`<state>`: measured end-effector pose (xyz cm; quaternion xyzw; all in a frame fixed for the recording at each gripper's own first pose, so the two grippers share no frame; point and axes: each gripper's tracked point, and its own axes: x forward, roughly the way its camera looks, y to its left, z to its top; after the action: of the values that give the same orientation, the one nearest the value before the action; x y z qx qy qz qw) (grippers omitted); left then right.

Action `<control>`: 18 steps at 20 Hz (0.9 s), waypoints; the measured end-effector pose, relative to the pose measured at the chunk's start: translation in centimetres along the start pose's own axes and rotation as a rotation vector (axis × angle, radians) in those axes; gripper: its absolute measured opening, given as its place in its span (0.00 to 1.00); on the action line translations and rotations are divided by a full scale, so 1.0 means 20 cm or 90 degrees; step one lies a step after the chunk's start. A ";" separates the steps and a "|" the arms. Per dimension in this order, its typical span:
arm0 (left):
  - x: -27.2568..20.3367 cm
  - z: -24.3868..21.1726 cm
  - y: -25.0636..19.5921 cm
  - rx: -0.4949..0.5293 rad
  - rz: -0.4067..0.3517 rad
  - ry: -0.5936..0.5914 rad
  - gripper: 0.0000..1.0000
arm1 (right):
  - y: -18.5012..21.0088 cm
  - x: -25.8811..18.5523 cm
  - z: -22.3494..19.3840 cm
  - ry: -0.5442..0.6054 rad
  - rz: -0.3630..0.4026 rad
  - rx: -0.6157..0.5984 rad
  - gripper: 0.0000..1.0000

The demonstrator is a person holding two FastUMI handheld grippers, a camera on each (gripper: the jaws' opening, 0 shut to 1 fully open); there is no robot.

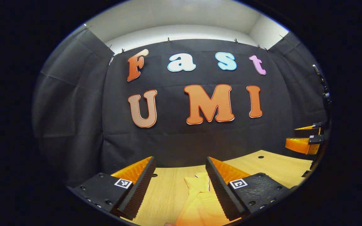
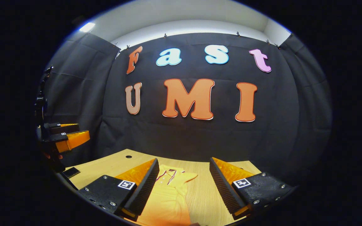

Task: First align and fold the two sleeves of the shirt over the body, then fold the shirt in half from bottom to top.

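Both my claws, left gripper [image 1: 179,185] and right gripper [image 2: 184,185], hang released above the yellow polo shirt [image 2: 168,196] on the wooden table [image 2: 206,191]; I should pinch each sleeve at its cuff.

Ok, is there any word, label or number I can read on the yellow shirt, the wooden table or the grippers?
Yellow collared shirt: no readable print or tag.
Light wooden table: no text.
Left gripper and right gripper: small black-and-white square markers, a pattern and not words or numbers.
So nothing is readable on these.
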<state>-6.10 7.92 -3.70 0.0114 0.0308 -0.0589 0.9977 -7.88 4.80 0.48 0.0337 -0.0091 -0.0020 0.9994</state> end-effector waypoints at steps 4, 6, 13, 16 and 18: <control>-0.04 -0.29 -0.02 -0.017 -0.003 0.114 0.96 | -0.01 -0.10 -0.46 0.143 0.010 -0.018 0.98; -0.08 -0.51 -0.05 -0.028 -0.016 0.195 0.96 | -0.01 -0.15 -0.64 0.215 0.016 -0.007 0.98; -0.19 -0.94 0.00 -0.035 -0.023 0.357 0.96 | 0.04 -0.29 -1.06 0.376 0.028 0.026 0.98; -0.27 -1.15 0.01 -0.043 -0.030 0.444 0.97 | 0.07 -0.39 -1.23 0.441 0.031 0.044 0.99; -0.34 -1.29 0.01 -0.054 -0.028 0.511 0.97 | 0.08 -0.43 -1.31 0.484 0.030 0.055 0.99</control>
<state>-14.43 9.57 -28.95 -0.0082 0.4208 -0.0701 0.9044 -16.08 8.13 -25.62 0.0739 0.3614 0.0343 0.9288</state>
